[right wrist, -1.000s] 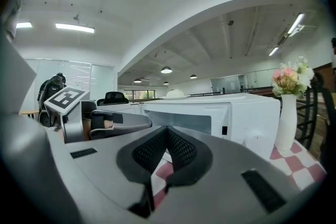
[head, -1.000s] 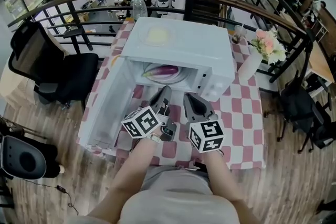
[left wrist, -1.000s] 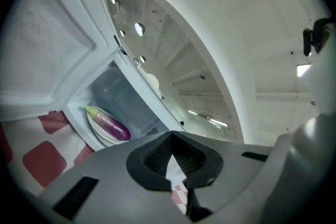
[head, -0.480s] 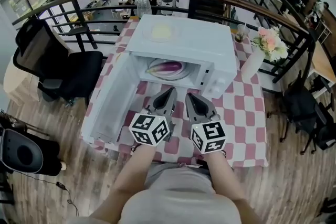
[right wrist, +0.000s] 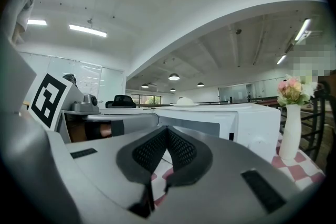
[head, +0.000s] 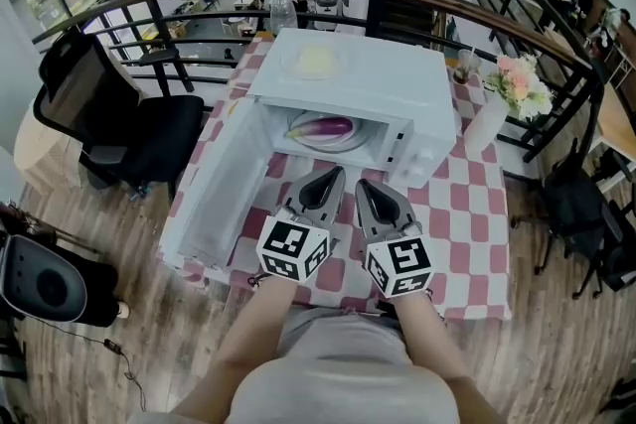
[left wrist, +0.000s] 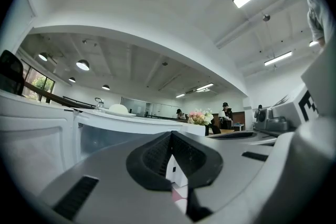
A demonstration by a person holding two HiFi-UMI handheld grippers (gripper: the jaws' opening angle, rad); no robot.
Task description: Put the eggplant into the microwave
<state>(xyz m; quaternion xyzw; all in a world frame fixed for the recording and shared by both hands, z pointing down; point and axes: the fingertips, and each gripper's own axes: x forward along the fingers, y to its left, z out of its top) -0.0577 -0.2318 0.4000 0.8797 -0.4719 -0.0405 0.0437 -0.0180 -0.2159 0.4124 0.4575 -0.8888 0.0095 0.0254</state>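
Observation:
The purple eggplant (head: 325, 126) lies on a white plate inside the white microwave (head: 397, 84), whose door (head: 214, 189) hangs open to the left. Both grippers are held side by side just in front of the opening, pointing level at it. My left gripper (head: 331, 176) is shut with nothing in it, and so is my right gripper (head: 366, 186). In the left gripper view the pads of the left gripper (left wrist: 170, 136) meet in front of the microwave (left wrist: 105, 128). The right gripper view shows the right gripper (right wrist: 167, 131) shut before the microwave (right wrist: 247, 123).
The microwave stands on a red-and-white checked table (head: 467, 223). A vase of flowers (head: 492, 109) is to its right, a plate (head: 313, 62) lies on its top, and a bottle (head: 284, 12) stands behind. A black chair (head: 119, 129) and a railing (head: 199, 0) are to the left.
My left gripper has rolled about its own axis, so its marker cube shows a different face, and it has drawn slightly back. The eggplant has stayed inside the microwave.

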